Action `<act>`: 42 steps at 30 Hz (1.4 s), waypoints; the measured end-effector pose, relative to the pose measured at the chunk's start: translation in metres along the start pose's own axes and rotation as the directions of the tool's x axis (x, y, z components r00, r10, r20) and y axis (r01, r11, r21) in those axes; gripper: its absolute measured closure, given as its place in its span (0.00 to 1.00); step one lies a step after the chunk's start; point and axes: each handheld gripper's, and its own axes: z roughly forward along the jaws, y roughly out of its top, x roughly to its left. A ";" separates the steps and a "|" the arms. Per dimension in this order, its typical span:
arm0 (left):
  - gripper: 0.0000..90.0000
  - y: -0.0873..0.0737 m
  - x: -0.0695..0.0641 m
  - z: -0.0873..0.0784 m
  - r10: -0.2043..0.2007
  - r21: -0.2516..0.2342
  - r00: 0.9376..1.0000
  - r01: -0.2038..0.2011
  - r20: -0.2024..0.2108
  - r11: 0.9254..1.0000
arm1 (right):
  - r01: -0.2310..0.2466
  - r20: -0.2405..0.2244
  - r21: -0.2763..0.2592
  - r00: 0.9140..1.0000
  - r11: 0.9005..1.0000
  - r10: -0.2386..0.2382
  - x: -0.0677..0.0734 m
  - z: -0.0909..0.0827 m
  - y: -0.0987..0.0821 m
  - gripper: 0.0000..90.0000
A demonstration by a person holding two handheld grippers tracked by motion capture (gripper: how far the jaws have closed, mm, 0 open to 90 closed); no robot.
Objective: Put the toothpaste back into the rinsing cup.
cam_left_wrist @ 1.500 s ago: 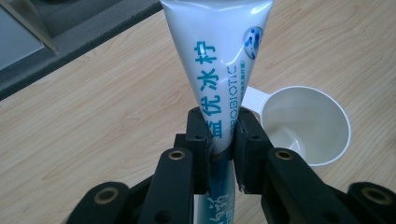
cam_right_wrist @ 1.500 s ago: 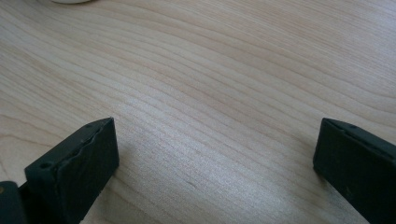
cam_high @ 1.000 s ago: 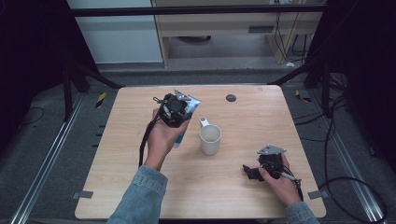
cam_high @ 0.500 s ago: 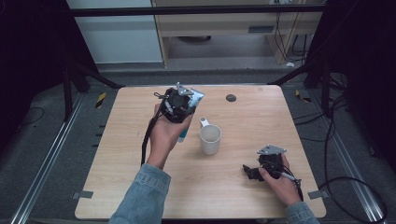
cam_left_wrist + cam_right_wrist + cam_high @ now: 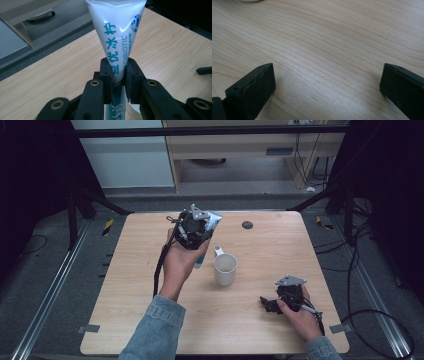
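Starting at the left of the high view, one hand [image 5: 177, 265] in a denim sleeve holds the left claw [image 5: 192, 231] above the middle of the one wooden table [image 5: 130, 285]. Its jaws are clamped tight on a single white and teal tube [image 5: 116, 37], pinching it low on the body, with the wide flat end rising away from the claw, as the left gripper view shows. One tube is all there is, and it hangs clear of the table top, just left of the one white mug [image 5: 225, 269]. That mug stands upright on the table, empty as far as can be seen, its handle turned toward the tube. Behind it lies one small dark round disc [image 5: 247, 225] near the far edge. At the right, the other hand [image 5: 300, 312] rests the right claw [image 5: 267, 304] on the table, its two jaws standing wide apart with nothing but bare wood between them.
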 end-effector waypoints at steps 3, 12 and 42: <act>0.86 0.002 -0.001 0.001 0.001 0.000 1.000 -0.001 0.003 1.000 | -0.007 -0.002 0.000 1.000 1.000 0.007 0.000 0.000 0.000 0.00; 0.86 0.010 -0.008 0.003 0.005 -0.016 1.000 -0.004 0.016 1.000 | -0.001 0.001 0.002 1.000 1.000 0.001 0.000 0.000 0.000 0.00; 0.86 0.020 -0.025 0.016 0.002 -0.083 0.999 0.001 0.040 0.997 | 0.001 0.001 0.002 1.000 1.000 -0.001 0.000 0.000 0.000 0.00</act>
